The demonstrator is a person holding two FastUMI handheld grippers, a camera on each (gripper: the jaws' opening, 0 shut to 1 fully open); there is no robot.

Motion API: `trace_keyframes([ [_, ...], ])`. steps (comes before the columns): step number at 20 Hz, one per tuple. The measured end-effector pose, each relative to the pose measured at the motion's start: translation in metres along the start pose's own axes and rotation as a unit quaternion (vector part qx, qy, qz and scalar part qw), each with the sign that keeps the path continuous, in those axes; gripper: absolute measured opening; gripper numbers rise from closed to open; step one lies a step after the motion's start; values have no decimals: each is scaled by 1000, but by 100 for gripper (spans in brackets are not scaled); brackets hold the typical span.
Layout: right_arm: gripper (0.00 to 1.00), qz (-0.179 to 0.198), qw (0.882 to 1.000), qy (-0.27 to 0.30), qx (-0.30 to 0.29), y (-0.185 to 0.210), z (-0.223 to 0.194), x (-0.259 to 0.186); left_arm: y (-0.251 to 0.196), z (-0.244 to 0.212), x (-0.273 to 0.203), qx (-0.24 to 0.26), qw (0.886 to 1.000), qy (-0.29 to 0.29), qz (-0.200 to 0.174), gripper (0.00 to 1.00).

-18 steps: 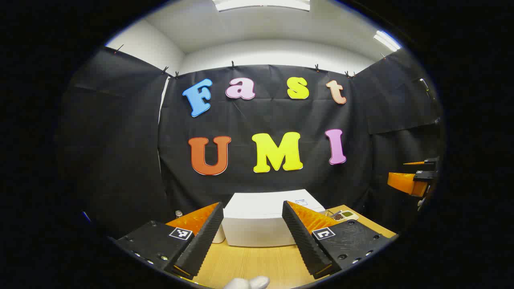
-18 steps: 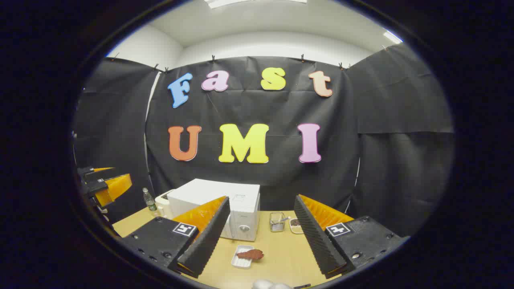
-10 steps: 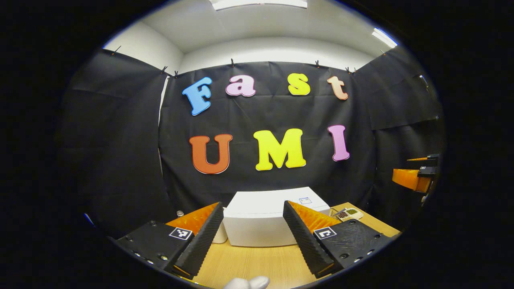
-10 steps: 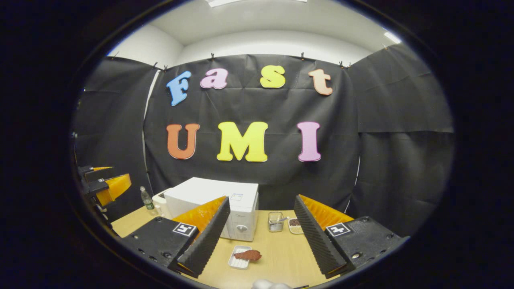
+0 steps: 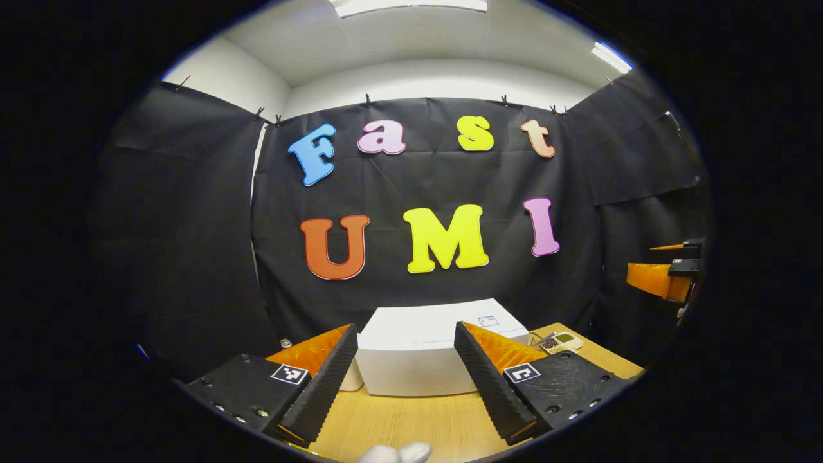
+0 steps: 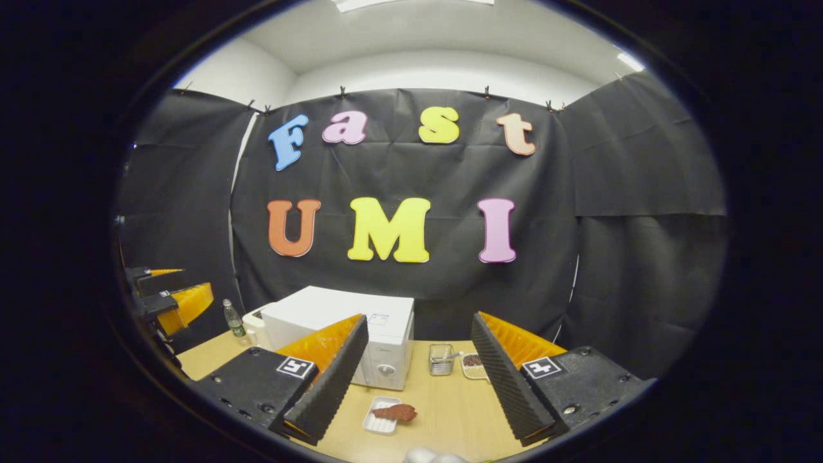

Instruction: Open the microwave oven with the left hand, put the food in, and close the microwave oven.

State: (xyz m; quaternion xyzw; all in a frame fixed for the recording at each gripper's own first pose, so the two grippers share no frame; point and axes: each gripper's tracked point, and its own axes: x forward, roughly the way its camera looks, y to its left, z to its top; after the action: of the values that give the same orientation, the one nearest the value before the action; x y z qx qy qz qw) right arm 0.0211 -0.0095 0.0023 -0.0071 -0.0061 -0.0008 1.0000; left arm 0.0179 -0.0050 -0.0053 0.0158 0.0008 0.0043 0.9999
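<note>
We're seeing the microwave oven (image 6: 360, 341) sitting closed at the table's (image 6: 443, 405) back, the food (image 6: 395, 412) waiting on its tray (image 6: 375, 423) in front, while our left gripper (image 5: 404, 386) and right gripper (image 6: 418, 386) are hovering wide open, gripping nothing, everything remaining undone.

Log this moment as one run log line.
phase: approach | left gripper: open, empty | right gripper: open, empty | microwave: closed | food: on tray, table
</note>
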Motion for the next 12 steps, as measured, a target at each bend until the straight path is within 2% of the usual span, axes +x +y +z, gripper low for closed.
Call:
trace_keyframes([
  [1, 95, 0, 1000, -1, 1, -1, 0, 0, -3, -3, 2, 1, 1000, 0, -1, 94],
  [2, 100, 0, 1000, -1, 1, -3, 0, 1, -6, -7, 4, 2, 1000, 1, -2, 94],
  [3, 96, -2, 1000, 3, -1, -6, -3, 0, -10, -12, 8, 2, 1000, 3, -2, 94],
  [4, 100, -2, 1000, 3, -2, -10, -3, 1, -15, -19, 12, 1, 1000, 5, -3, 94],
  [5, 96, -2, 1000, 5, -2, -12, -4, 1, -22, -28, 16, -2, 1000, 7, -5, 94],
  [6, 100, -2, 1000, 6, -4, -16, -5, 1, -31, -37, 20, -6, 1000, 11, -8, 94],
  [9, 100, -7, 1000, 11, -13, -34, -8, 2, -62, -71, 37, -12, 1000, 19, -21, 94],
  [10, 96, -8, 1000, 15, -16, -40, -10, 2, -72, -86, 43, -12, 999, 28, -27, 95],
  [11, 100, -10, 1000, 19, -19, -46, -12, 3, -84, -99, 50, -15, 999, 33, -32, 95],
  [12, 96, -11, 999, 22, -22, -51, -14, 3, -96, -113, 59, -19, 998, 37, -37, 95],
])
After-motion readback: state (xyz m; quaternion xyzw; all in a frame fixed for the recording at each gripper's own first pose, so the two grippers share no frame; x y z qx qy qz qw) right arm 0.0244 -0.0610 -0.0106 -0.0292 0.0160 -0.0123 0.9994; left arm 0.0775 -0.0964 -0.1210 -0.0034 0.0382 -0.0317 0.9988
